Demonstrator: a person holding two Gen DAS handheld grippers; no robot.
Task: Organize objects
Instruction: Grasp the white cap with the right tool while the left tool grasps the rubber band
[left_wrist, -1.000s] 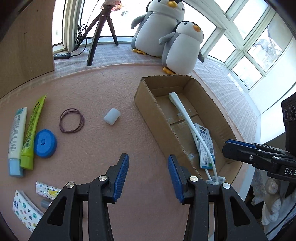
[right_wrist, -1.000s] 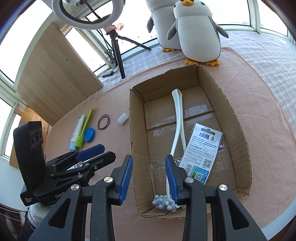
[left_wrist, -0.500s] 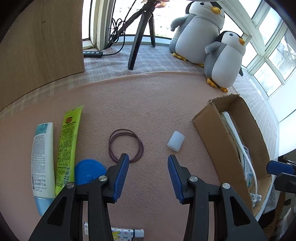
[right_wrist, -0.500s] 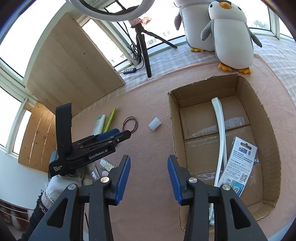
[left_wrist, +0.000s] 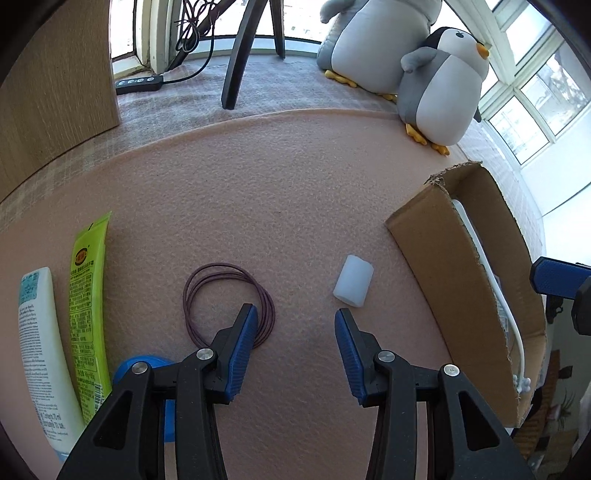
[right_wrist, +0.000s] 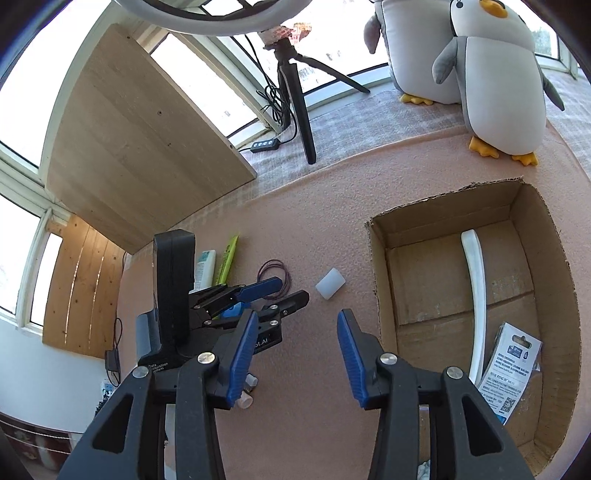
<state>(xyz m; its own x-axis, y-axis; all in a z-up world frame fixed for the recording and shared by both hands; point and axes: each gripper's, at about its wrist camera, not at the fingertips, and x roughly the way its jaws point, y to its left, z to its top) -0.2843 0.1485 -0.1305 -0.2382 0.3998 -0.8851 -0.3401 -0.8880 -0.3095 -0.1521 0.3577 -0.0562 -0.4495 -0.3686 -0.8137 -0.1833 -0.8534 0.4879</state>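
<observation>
Your left gripper (left_wrist: 293, 332) hangs over the pink mat (left_wrist: 295, 192), jaws apart, nothing between them. Right gripper (right_wrist: 295, 339) is farther back and higher; its jaws are opening, also with nothing in them.

Near to far from the left gripper:
- Purple hair-tie loops (left_wrist: 229, 302): lying flat, left fingertip (left_wrist: 245, 325) overlaps their near right arc. I can't tell if it touches.
- White cylinder (left_wrist: 353, 280): just beyond the right fingertip and slightly right of your centreline. Long axis runs near-to-far, tilted a little right, so your jaws already straddle across it. My read is it's the next pick, though the loops are as close.
- Cardboard box (left_wrist: 436, 258): at the mat's right edge, open top, its long side running away from you. Destination, I'd guess.

The left hand is clearly nearer to both loose items; from the right wrist view, the cylinder sits well ahead.

Hard to make out:
- Blue lid (left_wrist: 147, 369): mostly behind the left finger.
- White tube (left_wrist: 38, 347) and green tube (left_wrist: 86, 299) at the mat's left edge: lower ends cut off.
- Box contents from the left view: only a white strip shows over the wall.
</observation>
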